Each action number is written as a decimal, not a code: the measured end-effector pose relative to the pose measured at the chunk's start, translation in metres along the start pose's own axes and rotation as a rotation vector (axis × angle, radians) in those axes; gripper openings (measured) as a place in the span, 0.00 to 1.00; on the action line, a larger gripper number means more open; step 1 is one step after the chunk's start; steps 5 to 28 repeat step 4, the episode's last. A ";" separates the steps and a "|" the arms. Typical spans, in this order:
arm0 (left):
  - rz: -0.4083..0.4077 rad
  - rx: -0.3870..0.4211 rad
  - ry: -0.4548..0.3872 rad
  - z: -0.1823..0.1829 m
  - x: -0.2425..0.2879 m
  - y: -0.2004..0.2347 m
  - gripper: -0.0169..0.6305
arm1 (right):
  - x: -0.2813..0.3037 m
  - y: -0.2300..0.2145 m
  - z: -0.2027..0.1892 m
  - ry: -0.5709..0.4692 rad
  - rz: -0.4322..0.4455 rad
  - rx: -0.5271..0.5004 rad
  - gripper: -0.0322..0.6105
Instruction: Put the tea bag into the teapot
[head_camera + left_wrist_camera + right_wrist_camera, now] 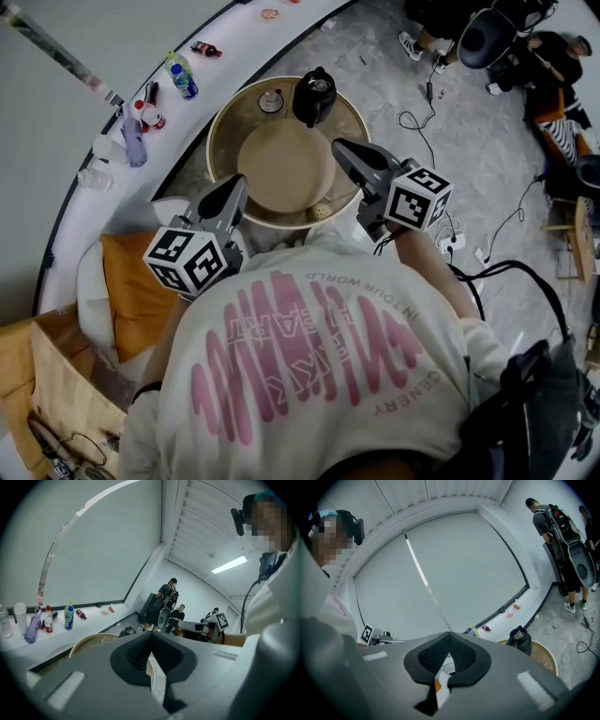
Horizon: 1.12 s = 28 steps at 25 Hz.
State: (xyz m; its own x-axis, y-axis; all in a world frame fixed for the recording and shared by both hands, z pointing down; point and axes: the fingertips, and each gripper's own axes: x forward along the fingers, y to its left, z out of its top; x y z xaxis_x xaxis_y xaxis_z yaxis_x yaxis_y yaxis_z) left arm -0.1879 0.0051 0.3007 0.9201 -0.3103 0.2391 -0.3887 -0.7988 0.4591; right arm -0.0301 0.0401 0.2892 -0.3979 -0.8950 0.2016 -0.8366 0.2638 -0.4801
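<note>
1. Floor [375, 56]: grey, marbled; black cables [412, 122] lie across it.
2. Wall [103, 541]: plain white; a white ledge [239, 33] runs along its foot.
3. Strip light [228, 565]: one, lit, overhead.
4. Round desk [281, 173]: tan top, pale rim, beside the ledge.

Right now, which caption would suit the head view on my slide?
Jaws shut, the left gripper and right gripper hover at the near edge of a round table bearing a black teapot.

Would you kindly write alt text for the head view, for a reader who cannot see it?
Seen from above, a person holds the left gripper and right gripper, jaws shut, by a round table bearing a black teapot.
</note>
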 end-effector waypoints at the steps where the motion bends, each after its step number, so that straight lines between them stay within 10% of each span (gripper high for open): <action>1: -0.001 0.002 0.000 0.000 0.000 -0.001 0.05 | -0.001 0.000 -0.001 0.000 -0.001 0.000 0.06; 28: -0.005 0.005 0.000 -0.001 0.001 -0.004 0.05 | -0.004 -0.001 -0.003 0.000 -0.004 0.002 0.06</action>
